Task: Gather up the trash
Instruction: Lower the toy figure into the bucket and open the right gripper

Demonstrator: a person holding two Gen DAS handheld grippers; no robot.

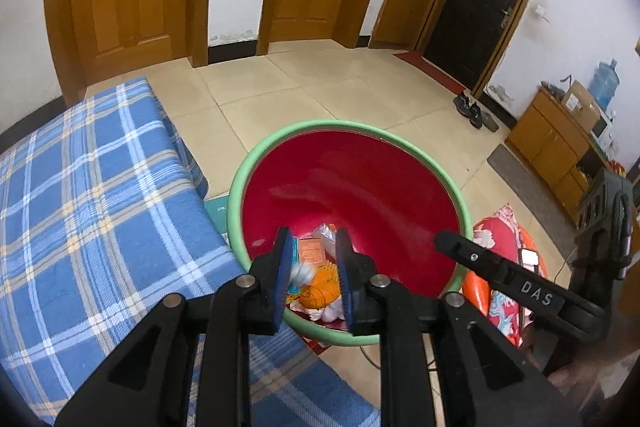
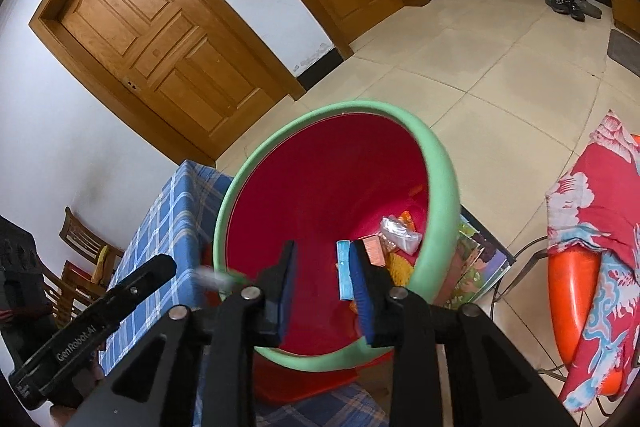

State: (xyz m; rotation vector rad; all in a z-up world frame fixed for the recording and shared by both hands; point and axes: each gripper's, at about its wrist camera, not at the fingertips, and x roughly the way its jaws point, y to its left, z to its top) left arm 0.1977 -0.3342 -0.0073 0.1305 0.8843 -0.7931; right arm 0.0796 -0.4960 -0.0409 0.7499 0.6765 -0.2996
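Hovering over a round red plastic bin with a pale green rim (image 1: 240, 187), set on the floor right against the near corner of a table draped in blue plaid cloth (image 1: 100, 167)

Left gripper (image 1: 312, 267): tilted down into the bin's mouth above its near rim, blue pads standing apart, clamping nothing. Between them, a blurred white crumpled wad (image 1: 302, 273), close to the left-hand pad and not pinched from both sides; probably dropping, though too smeared to say for sure

Right gripper (image 2: 322, 279): also aimed into the bin over the near rim, jaws parted, no grip on anything. Just beside its right-hand pad, a light-blue flat strip (image 2: 344, 269); hard to tell whether touching the pad, falling, or already lying against the bin wall

Down at the bottom of the bin, piled toward the near wall: a small orange carton (image 1: 312, 251), a clear plastic wrapper (image 2: 400, 233), a knobbly orange lump (image 1: 324, 287) and some pale scraps

Judging by all this: well along. Several pieces already binned, two more seemingly on their way in. No litter to be seen on the stretch of plaid cloth in view, yet most of the table and floor hidden behind the tools, so impossible to call finished. Left to do, probably: check for further scraps and bring any back to this bin
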